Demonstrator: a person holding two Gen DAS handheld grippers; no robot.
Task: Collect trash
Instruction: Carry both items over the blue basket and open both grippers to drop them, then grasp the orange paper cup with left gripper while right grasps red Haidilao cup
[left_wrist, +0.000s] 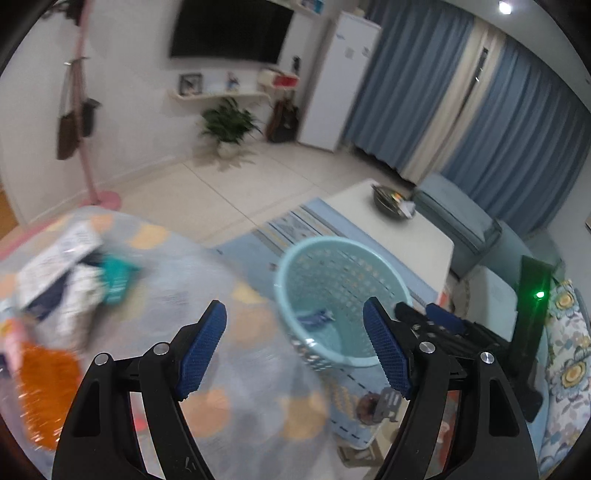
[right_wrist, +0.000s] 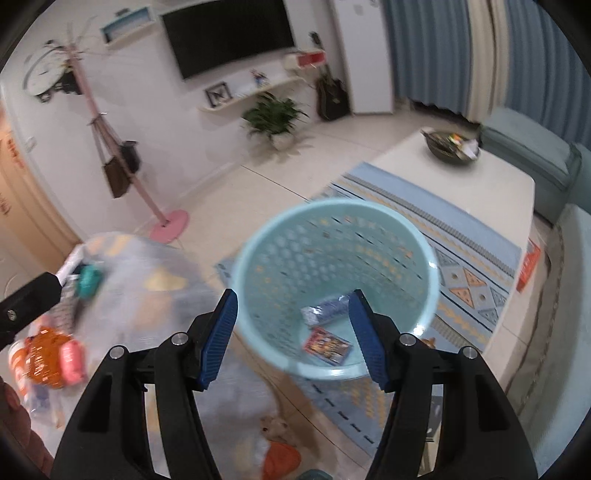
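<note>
Left hand-held gripper (left_wrist: 295, 350): released, blue pads spread wide with nothing between them, tilted down over a translucent plastic bag (left_wrist: 229, 354) printed with orange dots. Right hand-held gripper (right_wrist: 291, 339): likewise released and holding nothing, angled down into the mouth of a light-blue perforated basket (right_wrist: 424, 266). In the left wrist view the right tool's black body shows just right of the basket.

Basket contents: a blue-and-silver wrapper (right_wrist: 327, 309) and a flat red printed packet (right_wrist: 327, 346), both on the bottom. The bag, blurred, lies left of the basket; inside it, at its left end, are white paper scraps, a teal item (right_wrist: 88, 280) and an orange mesh piece (right_wrist: 46, 359).

Surroundings: a patterned blue rug (right_wrist: 476, 280) on pale floor tiles; far right, a cream counter (right_wrist: 491, 192) carrying a dark bowl (right_wrist: 452, 149); far wall with television (right_wrist: 229, 35), potted plant (right_wrist: 275, 118) and pink coat stand (right_wrist: 110, 136); blue curtains at right.
</note>
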